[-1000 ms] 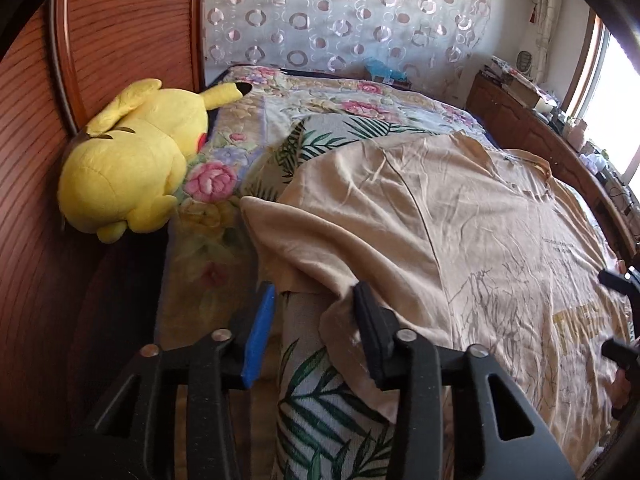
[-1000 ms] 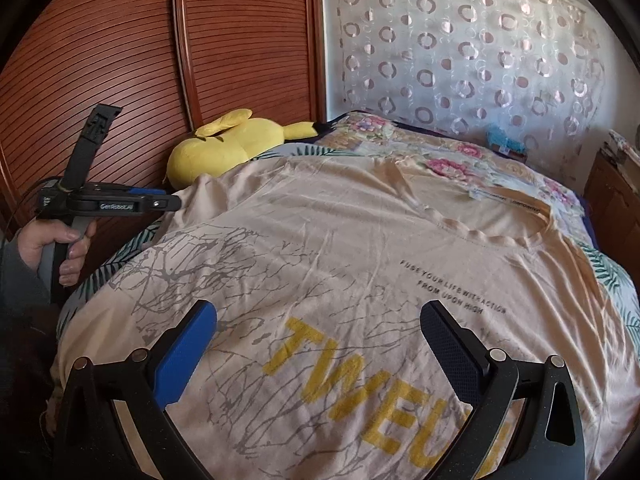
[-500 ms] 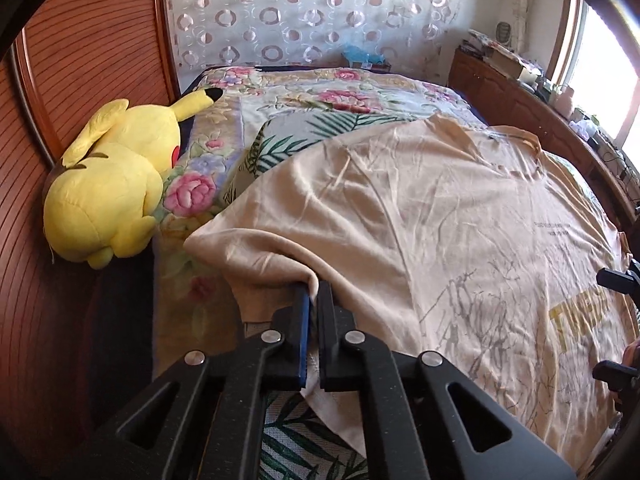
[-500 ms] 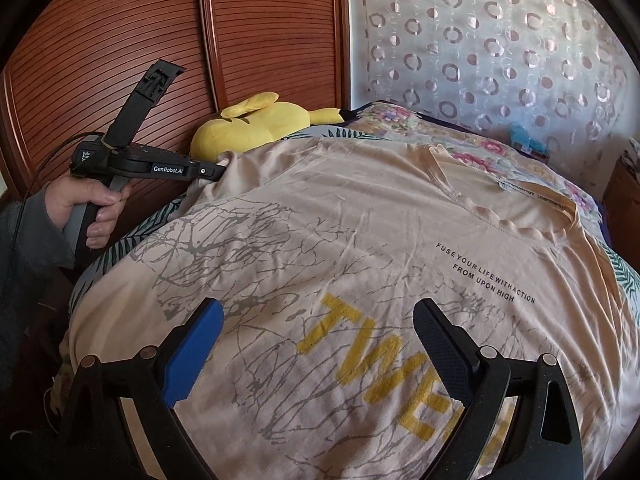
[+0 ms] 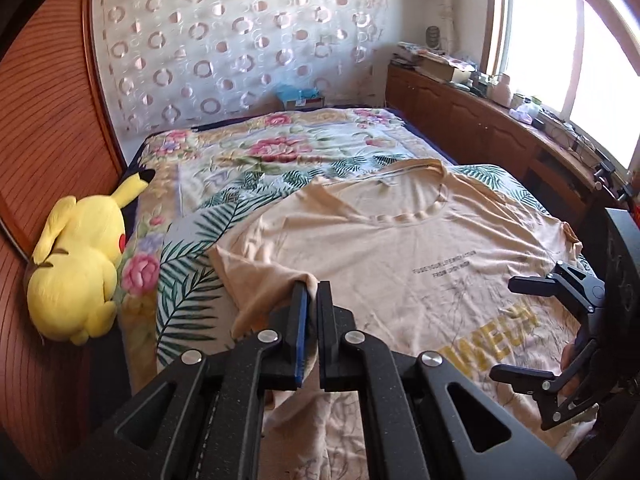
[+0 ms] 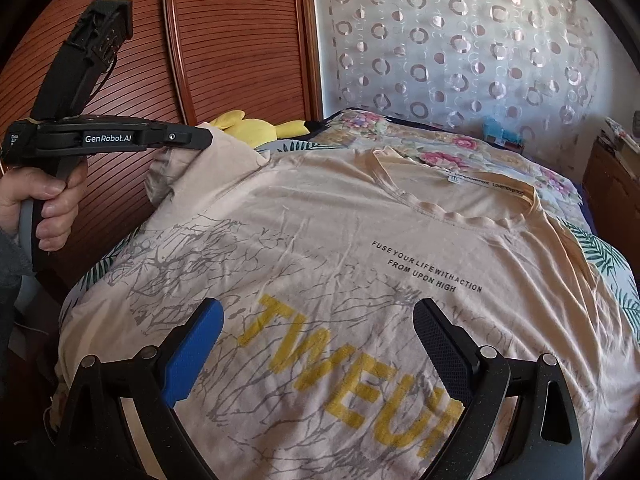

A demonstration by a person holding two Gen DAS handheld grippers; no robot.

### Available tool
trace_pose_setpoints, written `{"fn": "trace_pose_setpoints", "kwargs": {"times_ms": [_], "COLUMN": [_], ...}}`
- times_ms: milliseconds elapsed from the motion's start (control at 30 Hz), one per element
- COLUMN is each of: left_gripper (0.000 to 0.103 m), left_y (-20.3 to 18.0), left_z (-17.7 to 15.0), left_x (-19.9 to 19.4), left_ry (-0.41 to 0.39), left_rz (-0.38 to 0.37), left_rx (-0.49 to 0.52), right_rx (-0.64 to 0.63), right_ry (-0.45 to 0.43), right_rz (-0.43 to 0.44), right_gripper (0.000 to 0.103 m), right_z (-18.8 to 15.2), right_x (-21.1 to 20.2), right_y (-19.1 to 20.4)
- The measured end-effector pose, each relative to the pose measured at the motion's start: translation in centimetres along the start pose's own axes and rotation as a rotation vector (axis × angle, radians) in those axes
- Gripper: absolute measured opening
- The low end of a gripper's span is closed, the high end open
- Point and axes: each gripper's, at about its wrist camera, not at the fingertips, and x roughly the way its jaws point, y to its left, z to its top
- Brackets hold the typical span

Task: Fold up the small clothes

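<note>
A beige T-shirt (image 5: 400, 248) (image 6: 320, 240) with yellow letters and a grey branch print lies spread face up on the bed. My left gripper (image 5: 312, 288) is shut on its left sleeve (image 5: 260, 276), which hangs lifted off the bedspread. In the right wrist view the same gripper (image 6: 200, 140) holds that sleeve (image 6: 192, 176) up at the left, gripped by a hand (image 6: 52, 204). My right gripper (image 6: 320, 320) stands open above the shirt's printed front, nothing between its fingers. It also shows at the right edge of the left wrist view (image 5: 516, 328).
A yellow plush toy (image 5: 76, 268) lies at the bed's left edge against a wooden slatted wall (image 5: 48, 128). The floral bedspread (image 5: 280, 148) runs to the far end. A wooden cabinet (image 5: 480, 120) with clutter lines the right side under a window.
My left gripper closed on the sleeve, then lifted it up and carried it toward the shirt's middle. The right gripper stayed open over the print and barely shifted.
</note>
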Motion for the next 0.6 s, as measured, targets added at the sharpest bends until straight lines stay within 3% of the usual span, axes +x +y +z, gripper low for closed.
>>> {"fn": "trace_pose_setpoints", "kwargs": {"times_ms": [267,433,533,600], "left_gripper": [0.014,0.026,0.039,0.041], "left_y": [0.1,1.1,2.0,2.3], "left_z": [-0.7,-2.2,-3.4,-3.8], "left_x": [-2.0,-3.4,-4.5,-5.3], "left_ry": [-0.044,-0.072,-0.109,-0.142], "left_rz": [0.000,0.014,0.034,0.053], "left_rx": [-0.014,-0.053,-0.076,-0.080], "right_rx": [0.023,-0.003,-0.041,-0.068], "right_ry": [0.009,0.015,0.007,-0.021], "right_rz": [-0.014,-0.005,0.006,0.014], "right_gripper": [0.096,0.082,0.078,0.075], "right_z": [-0.4,0.4,1.5,2.3], "right_x": [-0.1,0.4,1.1,1.4], "right_y": [-0.8,-0.2,0.0,0.2]}}
